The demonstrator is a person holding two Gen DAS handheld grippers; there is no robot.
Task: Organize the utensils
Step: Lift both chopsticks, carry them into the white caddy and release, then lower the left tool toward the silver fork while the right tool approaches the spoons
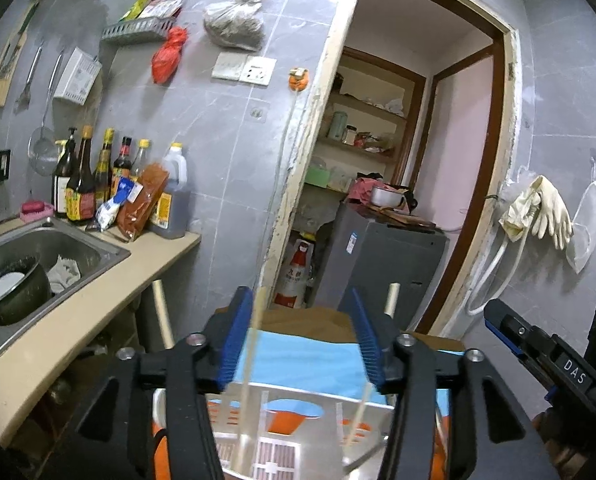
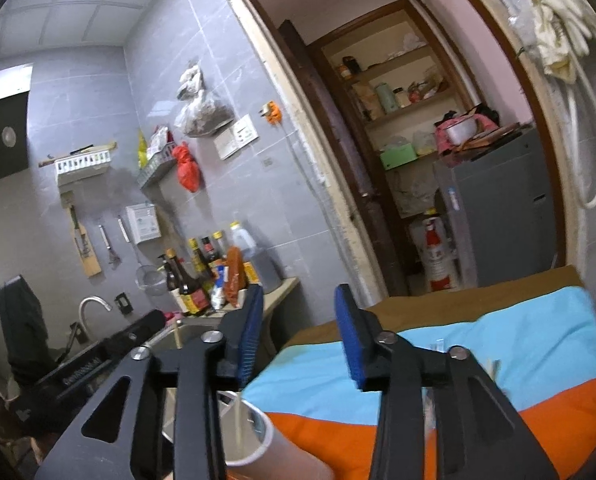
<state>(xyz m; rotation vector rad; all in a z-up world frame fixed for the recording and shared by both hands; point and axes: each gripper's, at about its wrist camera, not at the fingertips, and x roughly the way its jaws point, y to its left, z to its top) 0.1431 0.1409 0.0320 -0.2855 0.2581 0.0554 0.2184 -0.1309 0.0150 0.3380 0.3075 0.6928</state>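
In the left wrist view my left gripper point(image 1: 301, 336) is open, its blue pads well apart. A pale chopstick point(image 1: 252, 360) stands upright between them, close to the left pad, and the right pad is clear of it. Its lower end sits in a white perforated utensil holder point(image 1: 274, 452) below the jaws, where a second chopstick point(image 1: 359, 414) leans. My right gripper point(image 2: 301, 334) is also open with nothing between its pads; it shows at the right edge point(image 1: 497, 320). Below it stands a white-rimmed cup point(image 2: 254, 436) with a chopstick point(image 2: 239, 420) inside.
A blue and orange cloth point(image 2: 477, 360) covers the table under both grippers. To the left are a steel sink point(image 1: 38, 240) holding a dark pot point(image 1: 10, 292), and sauce bottles point(image 1: 98, 184) on the counter. A doorway with a grey fridge point(image 1: 377, 256) lies ahead.
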